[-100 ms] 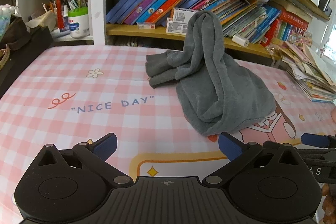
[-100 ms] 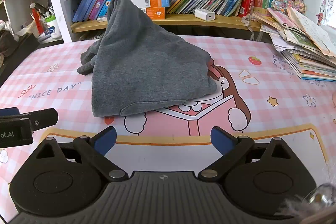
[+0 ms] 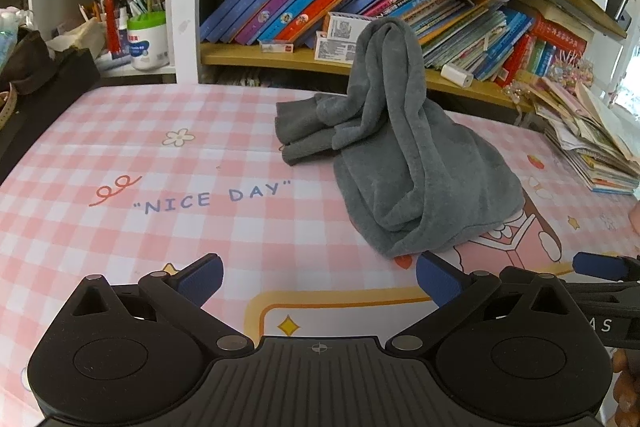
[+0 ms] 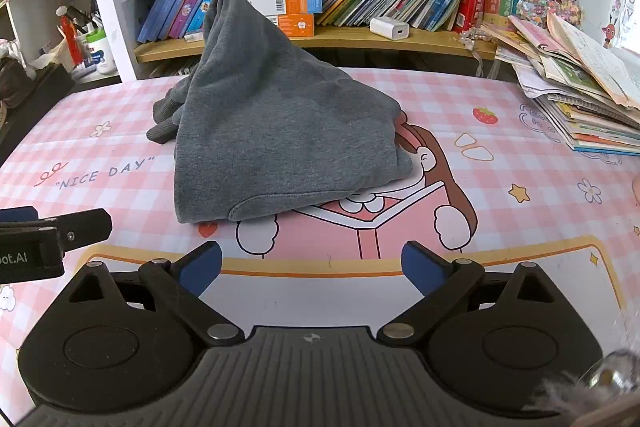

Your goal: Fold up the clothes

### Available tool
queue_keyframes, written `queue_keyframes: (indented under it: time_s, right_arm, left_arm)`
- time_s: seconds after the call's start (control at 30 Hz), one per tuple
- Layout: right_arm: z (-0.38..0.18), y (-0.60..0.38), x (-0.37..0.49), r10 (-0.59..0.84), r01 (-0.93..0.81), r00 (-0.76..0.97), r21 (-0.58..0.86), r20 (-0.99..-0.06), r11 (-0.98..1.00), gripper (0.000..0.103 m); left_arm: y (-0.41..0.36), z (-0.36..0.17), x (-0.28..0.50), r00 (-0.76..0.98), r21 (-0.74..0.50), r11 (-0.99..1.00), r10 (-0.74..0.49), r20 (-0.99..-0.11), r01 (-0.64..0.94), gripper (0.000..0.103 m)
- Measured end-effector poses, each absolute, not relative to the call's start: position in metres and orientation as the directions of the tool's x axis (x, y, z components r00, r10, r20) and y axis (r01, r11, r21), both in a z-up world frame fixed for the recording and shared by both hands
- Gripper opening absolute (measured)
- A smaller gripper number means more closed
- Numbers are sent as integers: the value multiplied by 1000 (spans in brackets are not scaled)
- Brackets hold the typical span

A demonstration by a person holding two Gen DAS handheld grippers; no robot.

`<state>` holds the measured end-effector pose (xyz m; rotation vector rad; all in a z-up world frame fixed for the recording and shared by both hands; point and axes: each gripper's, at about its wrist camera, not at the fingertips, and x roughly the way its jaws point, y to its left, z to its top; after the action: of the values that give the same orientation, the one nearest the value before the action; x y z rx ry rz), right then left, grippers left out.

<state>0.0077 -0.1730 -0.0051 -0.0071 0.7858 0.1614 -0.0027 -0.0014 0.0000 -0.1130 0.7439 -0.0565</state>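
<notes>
Bookshelf (image 3: 360, 59), pen cup (image 3: 147, 39), grey garment (image 4: 280, 119)

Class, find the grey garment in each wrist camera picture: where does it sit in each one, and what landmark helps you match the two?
Left wrist: the grey garment is heaped right of centre, peaked upward.
Right wrist: it sits left of centre, a broad tent shape.
Shared landmark: the "NICE DAY" lettering left of it.

We've got our left gripper (image 3: 318, 281) and right gripper (image 4: 311, 269) side by side near the tabletop's front edge, both spread wide, holding nothing.
</notes>
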Motion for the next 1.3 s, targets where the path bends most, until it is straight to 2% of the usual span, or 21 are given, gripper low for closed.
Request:
queue_keyframes:
  time_s: [1.3]
  right_arm:
    - [-5, -174, 6, 127, -134, 697, 46, -706, 990, 98]
  left_arm:
    - [-1, -1, 1, 716, -127, 992, -104, -690, 22, 103]
